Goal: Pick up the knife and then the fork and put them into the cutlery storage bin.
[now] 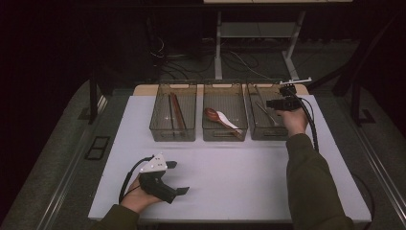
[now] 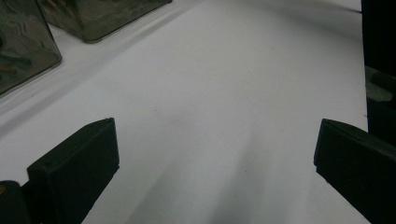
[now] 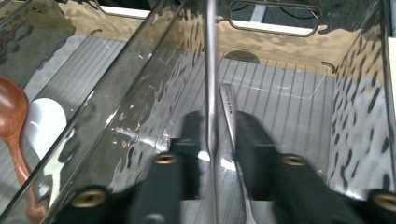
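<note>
Lower right tongs, part-open astride metal utensil, straight into three-o'clock bin; rest left tongs open.

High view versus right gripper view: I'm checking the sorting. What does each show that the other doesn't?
The high view alone shows the left bin with brown chopsticks, and the left gripper open over the table. The right gripper view alone shows two metal handles between the right gripper fingers. Both show the right bin and the middle bin's wooden spoon and white spoon.
</note>
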Demonstrator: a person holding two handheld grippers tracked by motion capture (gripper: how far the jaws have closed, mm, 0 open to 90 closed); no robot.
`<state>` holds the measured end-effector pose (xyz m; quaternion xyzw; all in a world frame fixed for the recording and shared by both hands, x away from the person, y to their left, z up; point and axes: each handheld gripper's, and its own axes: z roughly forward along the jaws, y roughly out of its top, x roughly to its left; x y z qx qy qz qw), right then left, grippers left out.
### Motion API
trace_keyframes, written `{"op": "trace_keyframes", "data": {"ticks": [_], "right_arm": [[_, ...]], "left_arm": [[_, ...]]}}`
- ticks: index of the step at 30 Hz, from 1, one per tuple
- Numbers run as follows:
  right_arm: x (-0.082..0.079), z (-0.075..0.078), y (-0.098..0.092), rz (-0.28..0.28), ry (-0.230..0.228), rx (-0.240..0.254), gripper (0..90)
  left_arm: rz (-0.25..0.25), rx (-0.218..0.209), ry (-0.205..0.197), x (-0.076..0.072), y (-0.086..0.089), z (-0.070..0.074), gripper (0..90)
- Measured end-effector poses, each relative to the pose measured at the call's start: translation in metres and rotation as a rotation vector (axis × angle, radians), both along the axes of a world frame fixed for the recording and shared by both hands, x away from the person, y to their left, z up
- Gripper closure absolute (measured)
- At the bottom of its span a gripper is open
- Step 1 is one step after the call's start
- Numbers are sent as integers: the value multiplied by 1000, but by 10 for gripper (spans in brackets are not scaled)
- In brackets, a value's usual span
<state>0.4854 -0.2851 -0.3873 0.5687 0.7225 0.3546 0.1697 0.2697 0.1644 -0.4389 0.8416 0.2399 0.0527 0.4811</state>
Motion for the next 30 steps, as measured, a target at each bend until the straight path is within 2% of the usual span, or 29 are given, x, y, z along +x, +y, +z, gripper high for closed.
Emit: {"op": "trace_keyframes", "data": {"ticks": [3, 5, 13, 22, 30], "right_arm": [[0, -1, -1, -5, -3, -16, 561], [-1, -1, -2, -5, -5, -11, 515], [-7, 6, 1, 40, -23, 12, 422], [-20, 15, 6, 57, -60, -17, 305], [-35, 21, 5, 112, -97, 30, 281]], "left_arm": [[0, -1, -1, 0, 0, 0, 0], [0, 0, -1, 0, 0, 0, 0], [0, 1, -4, 1, 0, 0, 0], [5, 5, 1, 3, -2, -1, 0], [10, 11, -1, 8, -1, -2, 0]]}}
